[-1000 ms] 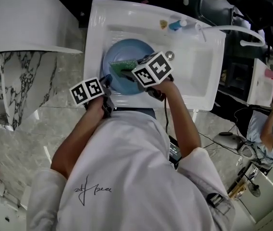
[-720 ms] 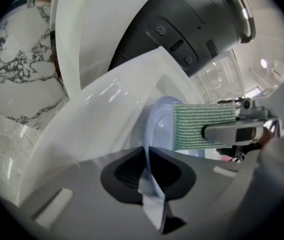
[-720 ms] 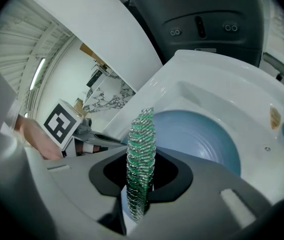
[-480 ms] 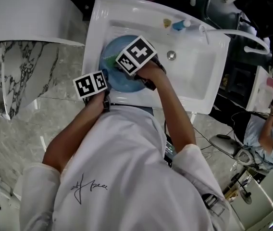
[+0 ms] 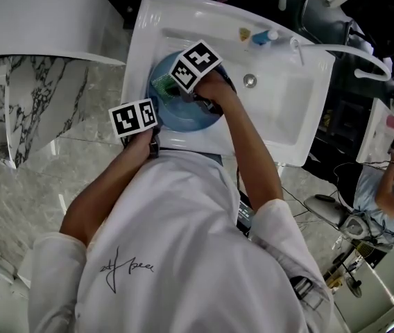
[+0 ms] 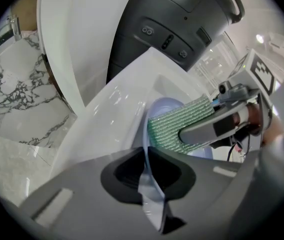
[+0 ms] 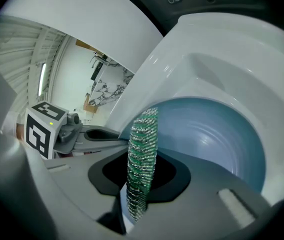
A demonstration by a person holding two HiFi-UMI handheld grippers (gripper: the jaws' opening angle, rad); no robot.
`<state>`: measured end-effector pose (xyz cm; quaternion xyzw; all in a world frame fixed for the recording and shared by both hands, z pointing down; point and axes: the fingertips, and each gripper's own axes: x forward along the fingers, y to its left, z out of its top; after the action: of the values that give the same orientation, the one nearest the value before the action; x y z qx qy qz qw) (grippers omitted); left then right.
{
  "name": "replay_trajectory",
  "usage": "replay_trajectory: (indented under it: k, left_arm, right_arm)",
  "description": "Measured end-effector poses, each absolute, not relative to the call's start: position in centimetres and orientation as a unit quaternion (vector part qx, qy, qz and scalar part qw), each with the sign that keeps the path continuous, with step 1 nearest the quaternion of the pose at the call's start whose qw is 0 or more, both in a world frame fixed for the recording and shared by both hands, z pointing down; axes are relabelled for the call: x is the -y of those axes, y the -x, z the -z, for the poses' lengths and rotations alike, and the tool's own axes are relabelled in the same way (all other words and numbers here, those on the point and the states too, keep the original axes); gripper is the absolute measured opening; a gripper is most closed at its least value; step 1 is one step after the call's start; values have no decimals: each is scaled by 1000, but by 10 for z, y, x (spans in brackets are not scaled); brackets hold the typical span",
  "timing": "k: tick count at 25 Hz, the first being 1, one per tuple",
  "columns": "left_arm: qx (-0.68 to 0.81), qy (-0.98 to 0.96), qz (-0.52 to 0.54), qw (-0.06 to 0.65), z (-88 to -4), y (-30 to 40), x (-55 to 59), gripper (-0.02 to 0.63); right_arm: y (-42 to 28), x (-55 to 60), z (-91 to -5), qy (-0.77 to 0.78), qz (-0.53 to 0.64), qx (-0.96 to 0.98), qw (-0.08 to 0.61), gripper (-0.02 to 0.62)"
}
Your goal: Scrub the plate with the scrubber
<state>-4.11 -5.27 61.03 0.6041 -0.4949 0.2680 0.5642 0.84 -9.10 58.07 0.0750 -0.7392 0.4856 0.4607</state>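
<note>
A pale blue plate (image 5: 186, 115) lies in the left part of the white sink (image 5: 287, 113). My left gripper (image 5: 152, 118) is at the plate's near-left rim, shut on that rim; in the left gripper view the thin plate (image 6: 168, 107) edge runs between the jaws of the left gripper (image 6: 149, 184). My right gripper (image 5: 177, 87) is over the plate's left side, shut on a green mesh scrubber (image 5: 162, 85). The scrubber (image 7: 142, 149) stands edge-on between the jaws of the right gripper (image 7: 138, 199), against the plate (image 7: 217, 134). From the left, the scrubber (image 6: 179, 126) lies flat on the plate.
The drain (image 5: 250, 81) is right of the plate. A blue-capped bottle (image 5: 261, 37) and a small yellow item (image 5: 244, 33) sit on the sink's back ledge, beside a white faucet (image 5: 343, 47). Marble floor lies left; another person (image 5: 391, 186) stands far right.
My right gripper has carried the scrubber leftward and farther across the plate. The left gripper has stayed on the plate's near-left rim.
</note>
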Motion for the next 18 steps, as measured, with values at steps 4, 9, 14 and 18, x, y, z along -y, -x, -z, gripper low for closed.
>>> replay_trajectory:
  k: [4,9,14,18]
  left_arm:
    - [491,-610,-267,562,-610,40,53,77]
    - [486,-614,-263,563,-610,39,53,80]
    - [484,-617,-256,565,-611,41,52,84]
    - [484,-618,-252,566,-612,40,52,87]
  right_arm:
    - [-12,99,-587,-89,-478,744,459,64]
    - [-19,115,-589,-123,-465,752,450,64]
    - [-21,121,-593,-147,-456,756,446,64]
    - [-26,126,-596,-164,-458,753,443,66]
